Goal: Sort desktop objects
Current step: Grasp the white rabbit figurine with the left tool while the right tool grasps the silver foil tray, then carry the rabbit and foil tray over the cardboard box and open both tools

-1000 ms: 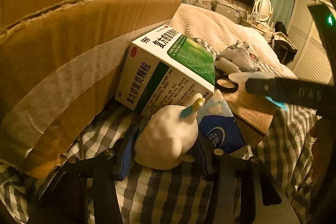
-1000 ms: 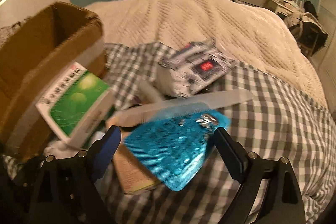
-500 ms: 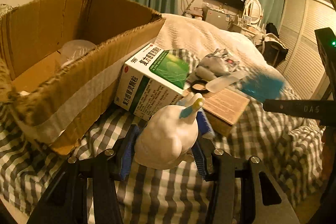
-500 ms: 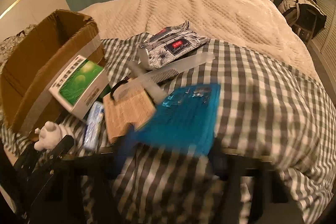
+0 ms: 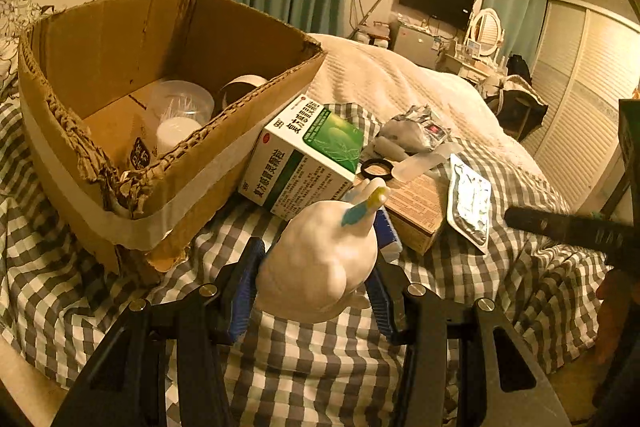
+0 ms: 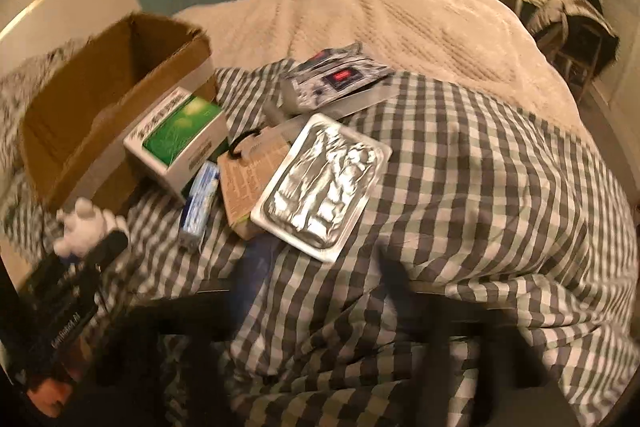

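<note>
One white toy (left-held), lifted.

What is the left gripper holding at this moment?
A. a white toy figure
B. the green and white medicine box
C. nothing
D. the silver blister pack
A: in the left wrist view the left gripper has its blue pads pressed on both sides of the white toy figure, lifted above the checked cloth.

Dim warm amber indoor light, strong fisheye bending, dark vignetted corners, right wrist view motion-blurred
</note>
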